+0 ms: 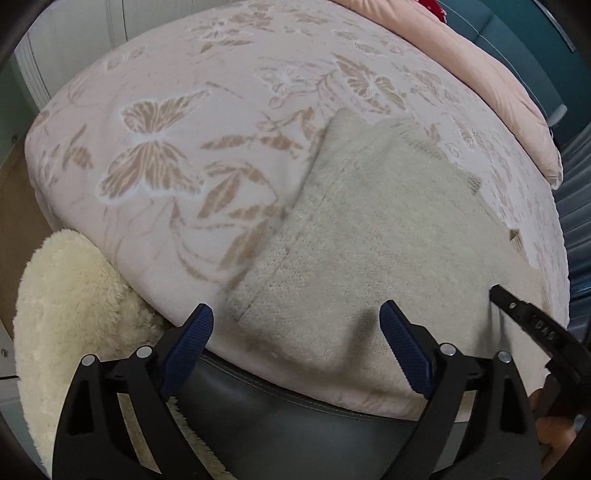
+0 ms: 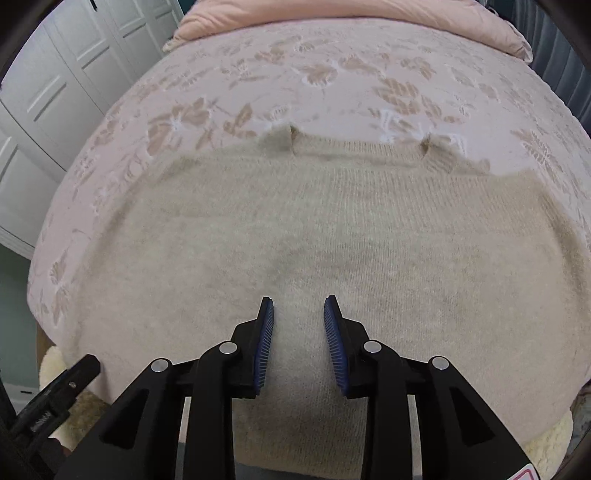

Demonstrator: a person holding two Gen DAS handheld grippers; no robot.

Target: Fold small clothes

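A cream knitted garment lies spread flat on a bed with a pink butterfly-patterned cover. In the left wrist view the garment fills the lower right. My left gripper is open wide and empty, hovering over the garment's near left corner at the bed edge. My right gripper is open with a narrower gap, empty, just above the garment's near middle. The other gripper's black tip shows at the right edge of the left wrist view and at the lower left of the right wrist view.
A fluffy cream rug or throw lies beside the bed at the left. A grey padded bed frame runs along the near edge. A pink duvet lies folded at the far end. White cupboard doors stand at the left.
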